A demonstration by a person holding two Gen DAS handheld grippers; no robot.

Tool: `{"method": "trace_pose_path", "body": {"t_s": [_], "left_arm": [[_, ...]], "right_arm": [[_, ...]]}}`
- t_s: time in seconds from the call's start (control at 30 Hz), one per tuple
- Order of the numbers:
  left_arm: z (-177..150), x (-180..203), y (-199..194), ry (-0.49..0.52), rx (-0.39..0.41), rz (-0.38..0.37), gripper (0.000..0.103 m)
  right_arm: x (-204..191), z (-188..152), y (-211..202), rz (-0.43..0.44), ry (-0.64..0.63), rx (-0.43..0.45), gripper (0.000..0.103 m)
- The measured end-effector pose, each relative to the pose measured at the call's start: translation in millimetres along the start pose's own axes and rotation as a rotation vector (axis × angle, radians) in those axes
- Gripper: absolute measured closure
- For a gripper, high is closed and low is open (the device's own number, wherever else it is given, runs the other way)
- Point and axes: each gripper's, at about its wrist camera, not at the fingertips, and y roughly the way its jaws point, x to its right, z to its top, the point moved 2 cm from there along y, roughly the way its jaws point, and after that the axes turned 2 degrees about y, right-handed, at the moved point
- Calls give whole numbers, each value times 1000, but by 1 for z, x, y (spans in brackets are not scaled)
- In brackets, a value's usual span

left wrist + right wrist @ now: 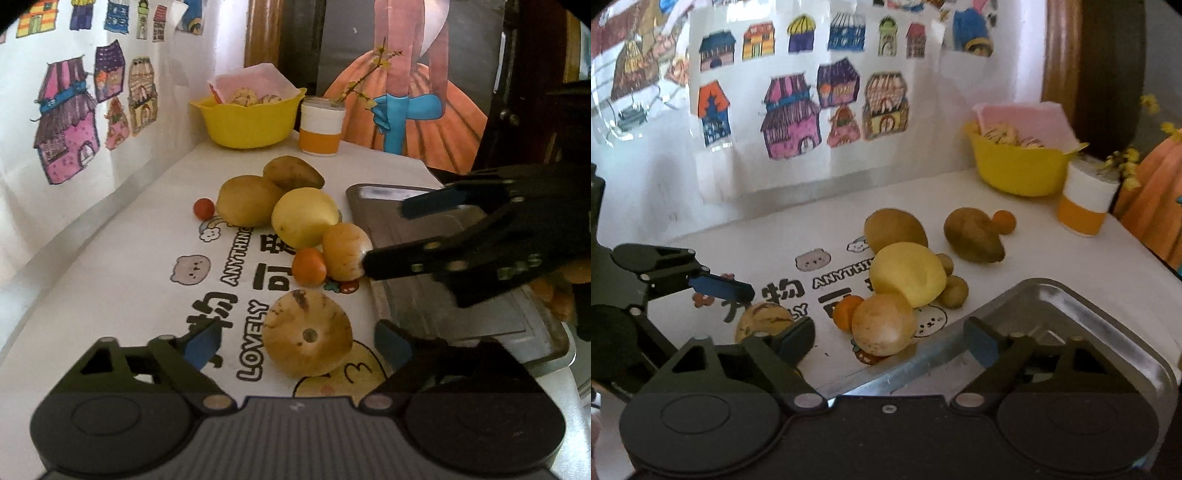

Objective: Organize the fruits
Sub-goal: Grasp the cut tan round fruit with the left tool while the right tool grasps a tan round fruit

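Here the left tongs (pixel 295 341) gape, released, around the speckled tan round fruit (pixel 308 333) near the counter's front edge, the right tongs (pixel 890 343) spread empty over the steel tray (pixel 1108 314); an off-centre squeeze could roll it into the small orange fruit (pixel 309 266).

Printed in black on the white cloth (pixel 122 280) over the bench: "LOVELY" (pixel 252 341) and "ANYTHING" (pixel 236 254), partly hidden by fruit, beside large Chinese characters (pixel 216 321) too covered to read whole.
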Motion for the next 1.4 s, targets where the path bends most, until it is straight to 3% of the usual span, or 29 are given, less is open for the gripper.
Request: {"method": "trace_pose_path", "body": {"t_s": [0.4,0.77,1.07,1.2,1.4], "left_arm": [[2,-6,4,-29,0,-53,47],[3,-8,3,-70,-2,-52,49],[18,-7,-16,-62,46,-19,49],[38,-1,-24,-47,86,-6,49],[75,19,-16,-28,148,-25,49]], "right_arm": [[3,-2,27,42,-71,-59,45],[-2,0,38,54,-107,-58,56],[-7,-2,7,58,-72,1,57],[1,1,-24,25,-24,63,57],[32,4,-71,-131,9,132,57]]}}
